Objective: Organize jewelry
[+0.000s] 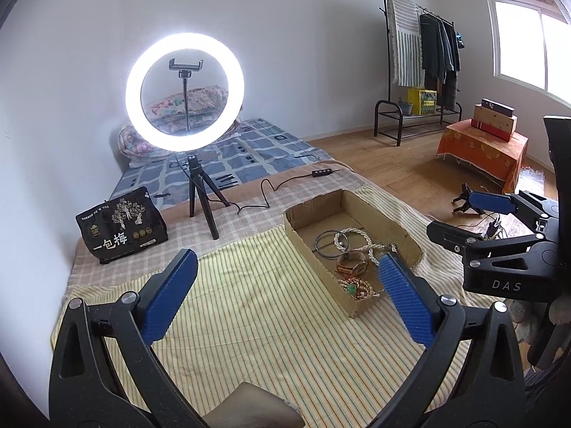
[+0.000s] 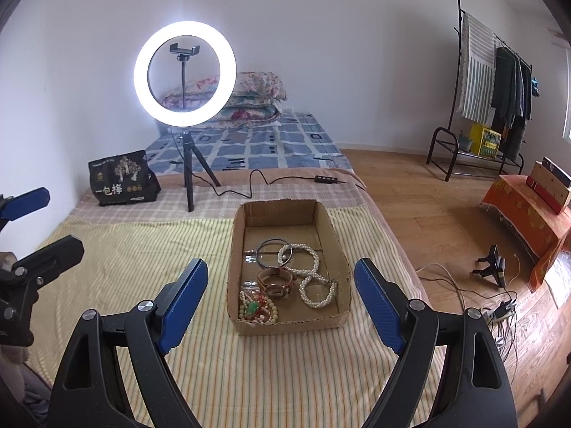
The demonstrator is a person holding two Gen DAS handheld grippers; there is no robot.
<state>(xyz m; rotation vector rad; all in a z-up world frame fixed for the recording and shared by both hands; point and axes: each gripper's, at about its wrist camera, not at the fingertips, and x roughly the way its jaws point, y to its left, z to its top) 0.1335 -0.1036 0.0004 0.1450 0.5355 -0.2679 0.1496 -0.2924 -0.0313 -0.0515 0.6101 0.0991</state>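
Observation:
A shallow cardboard box (image 2: 339,249) lies on the striped bedspread and also shows in the left wrist view (image 1: 303,239). In it lie a dark bangle (image 2: 273,251), a white pearl necklace (image 2: 314,278), a brown-strapped watch (image 2: 276,283) and a beaded bracelet with a green stone (image 2: 255,308). My right gripper (image 2: 282,296) is open and empty, held above the box's near end. My left gripper (image 1: 285,292) is open and empty, left of the box. The right gripper also shows in the left wrist view (image 1: 464,217), and the left gripper shows in the right wrist view (image 2: 39,221).
A lit ring light on a small tripod (image 2: 185,71) stands behind the box, its cable and remote (image 2: 324,178) trailing across the bed. A black snack bag (image 2: 121,178) sits at the back left. The bed's right edge drops to a wooden floor with cables (image 2: 499,306).

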